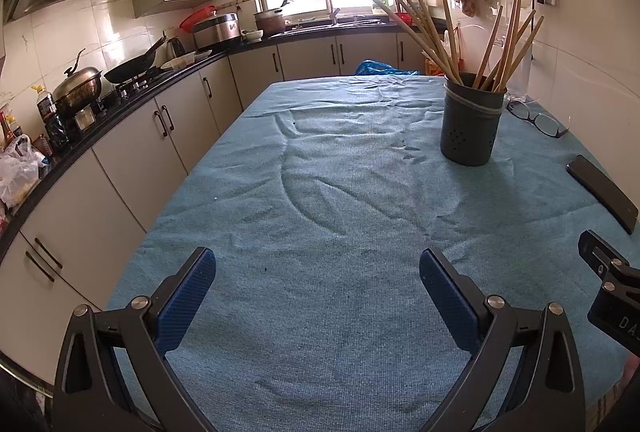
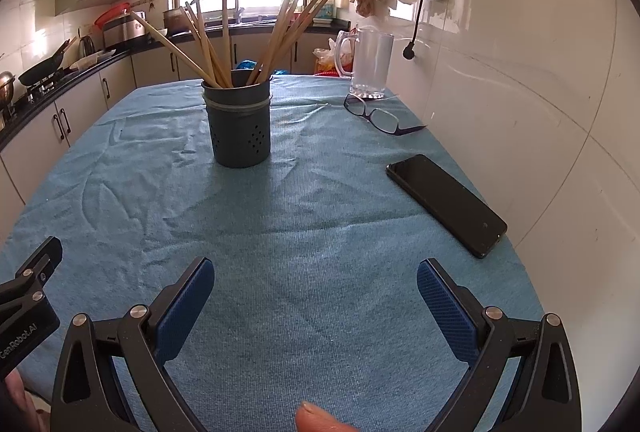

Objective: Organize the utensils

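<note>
A dark grey perforated utensil holder (image 1: 471,119) stands upright on the blue tablecloth (image 1: 320,191), with several wooden chopsticks (image 1: 436,35) fanned out of its top. It also shows in the right wrist view (image 2: 239,123) with its chopsticks (image 2: 224,31). My left gripper (image 1: 318,272) is open and empty, low over the near cloth, well short of the holder. My right gripper (image 2: 316,280) is open and empty too, near the front edge. Part of the right gripper's body shows at the left wrist view's right edge (image 1: 612,284).
A black phone (image 2: 446,203) lies on the cloth at the right. Glasses (image 2: 378,115) and a clear glass mug (image 2: 368,63) stand behind it by the tiled wall. Kitchen counter with cabinets (image 1: 132,135) runs along the left of the table.
</note>
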A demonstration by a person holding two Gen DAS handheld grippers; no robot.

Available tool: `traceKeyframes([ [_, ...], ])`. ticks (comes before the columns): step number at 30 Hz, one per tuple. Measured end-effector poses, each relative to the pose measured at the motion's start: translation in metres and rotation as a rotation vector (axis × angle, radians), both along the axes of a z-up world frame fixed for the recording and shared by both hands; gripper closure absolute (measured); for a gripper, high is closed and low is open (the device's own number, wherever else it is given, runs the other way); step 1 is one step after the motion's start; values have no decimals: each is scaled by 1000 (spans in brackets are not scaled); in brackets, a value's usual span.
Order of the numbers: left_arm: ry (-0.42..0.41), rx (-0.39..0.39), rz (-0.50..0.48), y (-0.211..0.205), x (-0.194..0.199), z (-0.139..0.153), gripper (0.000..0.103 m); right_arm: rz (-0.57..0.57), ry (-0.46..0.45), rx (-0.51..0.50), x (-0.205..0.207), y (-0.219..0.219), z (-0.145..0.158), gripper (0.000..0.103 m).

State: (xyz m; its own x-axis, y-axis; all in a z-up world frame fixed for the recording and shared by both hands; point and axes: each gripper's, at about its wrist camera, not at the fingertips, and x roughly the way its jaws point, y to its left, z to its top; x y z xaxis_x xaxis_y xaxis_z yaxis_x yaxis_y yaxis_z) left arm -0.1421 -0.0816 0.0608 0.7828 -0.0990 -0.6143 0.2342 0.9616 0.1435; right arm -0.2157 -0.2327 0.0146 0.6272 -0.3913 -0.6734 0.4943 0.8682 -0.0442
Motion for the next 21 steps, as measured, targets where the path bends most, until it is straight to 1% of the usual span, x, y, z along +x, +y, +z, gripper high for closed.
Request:
traceKeyframes([
  [18,10,-1,-7,-2,0,-2,2,-1,17,11,2,-2,-5,0],
  [21,32,-13,-11,-1,2,-5,2,0,22,14,2,-3,-6,0],
])
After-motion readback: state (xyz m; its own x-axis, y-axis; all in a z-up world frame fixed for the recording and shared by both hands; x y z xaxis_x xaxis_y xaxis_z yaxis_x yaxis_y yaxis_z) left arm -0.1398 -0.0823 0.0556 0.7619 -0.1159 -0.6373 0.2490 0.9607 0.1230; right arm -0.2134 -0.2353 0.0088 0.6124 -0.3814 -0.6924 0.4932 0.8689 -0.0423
